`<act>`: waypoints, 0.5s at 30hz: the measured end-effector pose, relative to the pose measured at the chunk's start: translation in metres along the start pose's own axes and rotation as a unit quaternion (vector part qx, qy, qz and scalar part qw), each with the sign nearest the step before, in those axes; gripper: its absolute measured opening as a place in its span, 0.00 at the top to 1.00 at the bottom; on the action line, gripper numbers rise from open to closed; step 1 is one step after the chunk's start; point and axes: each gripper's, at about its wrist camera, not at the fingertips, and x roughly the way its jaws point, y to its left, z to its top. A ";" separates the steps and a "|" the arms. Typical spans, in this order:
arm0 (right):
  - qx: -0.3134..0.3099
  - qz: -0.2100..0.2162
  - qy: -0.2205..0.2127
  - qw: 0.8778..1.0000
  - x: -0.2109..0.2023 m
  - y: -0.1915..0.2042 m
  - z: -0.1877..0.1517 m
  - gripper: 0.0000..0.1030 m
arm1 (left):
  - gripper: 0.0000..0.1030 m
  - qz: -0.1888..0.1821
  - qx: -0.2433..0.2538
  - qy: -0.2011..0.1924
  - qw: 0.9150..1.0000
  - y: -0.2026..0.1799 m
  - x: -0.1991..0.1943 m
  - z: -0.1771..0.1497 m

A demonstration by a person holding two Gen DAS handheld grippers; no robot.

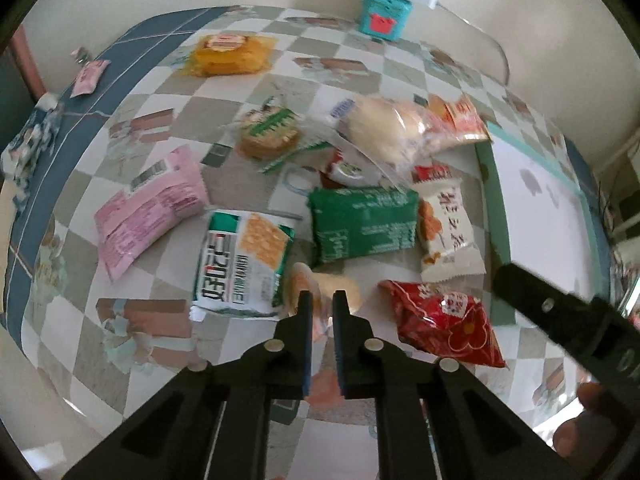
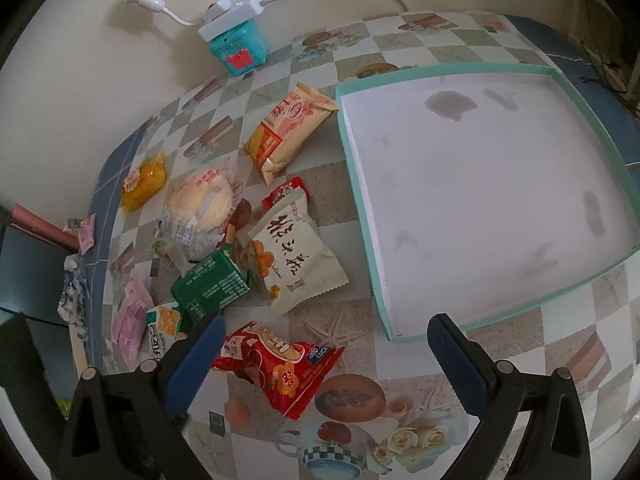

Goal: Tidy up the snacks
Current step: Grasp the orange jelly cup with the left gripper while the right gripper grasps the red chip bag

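Observation:
My left gripper (image 1: pixel 322 300) is shut on a small pale pastry in a clear wrapper (image 1: pixel 340 286), just above the checked tablecloth. Around it lie a green-and-white cracker packet (image 1: pixel 244 256), a dark green packet (image 1: pixel 360 220) and a red packet (image 1: pixel 444 320). My right gripper (image 2: pixel 328 322) stands wide open with nothing between its fingers. It hovers over the red packet (image 2: pixel 276 364), beside the near corner of the white tray with a teal rim (image 2: pixel 360 216). One right finger (image 1: pixel 560 308) shows at the right of the left wrist view.
More snacks lie scattered: a white packet with printed characters (image 2: pixel 296 256), a round bread in clear wrap (image 2: pixel 200 204), an orange-beige packet (image 2: pixel 288 128), a yellow packet (image 2: pixel 144 180) and a pink packet (image 1: pixel 152 208). A teal box under a power strip (image 2: pixel 240 48) stands against the wall.

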 end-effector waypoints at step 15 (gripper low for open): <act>-0.058 0.008 0.032 0.998 0.017 0.030 -0.015 0.06 | 0.93 -0.027 -0.064 -0.003 0.998 0.031 -0.004 0.002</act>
